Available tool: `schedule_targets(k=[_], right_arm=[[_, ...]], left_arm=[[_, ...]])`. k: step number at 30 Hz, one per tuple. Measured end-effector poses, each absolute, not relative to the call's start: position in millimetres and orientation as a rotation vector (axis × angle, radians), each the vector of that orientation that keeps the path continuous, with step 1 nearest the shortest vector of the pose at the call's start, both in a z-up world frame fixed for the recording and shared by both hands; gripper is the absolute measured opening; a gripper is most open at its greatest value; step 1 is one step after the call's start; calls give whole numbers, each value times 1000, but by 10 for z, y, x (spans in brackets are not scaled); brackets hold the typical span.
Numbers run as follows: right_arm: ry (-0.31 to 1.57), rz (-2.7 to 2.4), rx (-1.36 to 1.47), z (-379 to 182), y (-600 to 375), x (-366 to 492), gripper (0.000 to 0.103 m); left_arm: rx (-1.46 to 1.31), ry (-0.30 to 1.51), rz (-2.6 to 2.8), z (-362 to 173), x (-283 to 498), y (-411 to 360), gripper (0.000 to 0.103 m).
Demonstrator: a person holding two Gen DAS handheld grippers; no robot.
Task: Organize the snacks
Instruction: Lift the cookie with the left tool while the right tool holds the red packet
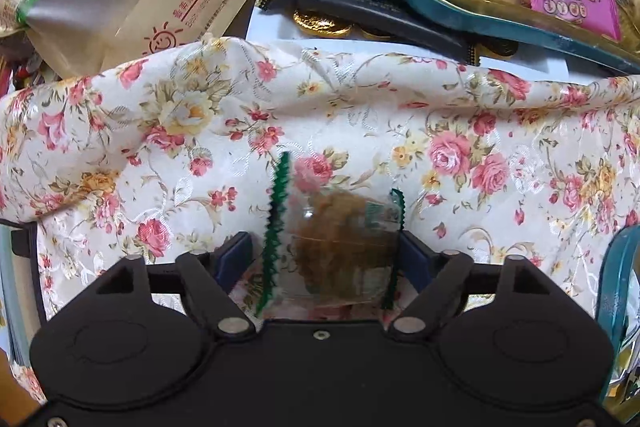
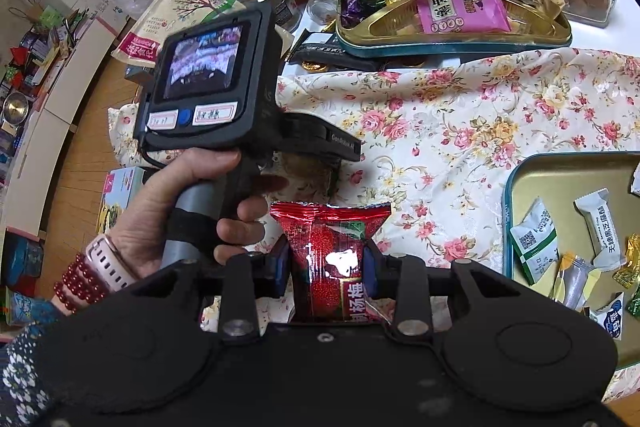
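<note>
Mid-sort over the floral cloth (image 1: 460, 131): my left gripper (image 1: 326, 251) pinches a clear green-edged snack (image 1: 340, 239), my right gripper (image 2: 326, 267) a red plum packet (image 2: 332, 251). Next, I judge, each goes to its tin, the near tray (image 2: 560, 171) on the right.

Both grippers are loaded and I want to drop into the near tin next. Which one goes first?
Right, probably. The right gripper holds the red packet, and the near tin lies just to its right. The left gripper, holding a clear packet, faces only cloth.
</note>
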State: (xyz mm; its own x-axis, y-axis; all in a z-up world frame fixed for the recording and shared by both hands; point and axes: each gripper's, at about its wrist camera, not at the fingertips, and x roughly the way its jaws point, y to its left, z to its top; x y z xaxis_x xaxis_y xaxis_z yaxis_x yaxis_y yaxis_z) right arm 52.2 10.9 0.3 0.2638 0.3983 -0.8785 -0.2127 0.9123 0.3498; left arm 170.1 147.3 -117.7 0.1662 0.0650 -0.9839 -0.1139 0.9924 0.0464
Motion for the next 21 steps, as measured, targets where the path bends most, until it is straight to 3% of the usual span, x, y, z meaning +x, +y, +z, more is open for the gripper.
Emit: schedule_targets(k=[11,16,21], right_arm=[[1227,408,187,41,71,533,37],[1224,397,184,38,61,536,37],[1220,389,190,51,37,548,37]], left_arm=[[-95,1413,139,-1198,1779,1583,81],[-161,1411,142,-1063,1757,1611,60],[-198,1395,162,-984,1746,1722,53]])
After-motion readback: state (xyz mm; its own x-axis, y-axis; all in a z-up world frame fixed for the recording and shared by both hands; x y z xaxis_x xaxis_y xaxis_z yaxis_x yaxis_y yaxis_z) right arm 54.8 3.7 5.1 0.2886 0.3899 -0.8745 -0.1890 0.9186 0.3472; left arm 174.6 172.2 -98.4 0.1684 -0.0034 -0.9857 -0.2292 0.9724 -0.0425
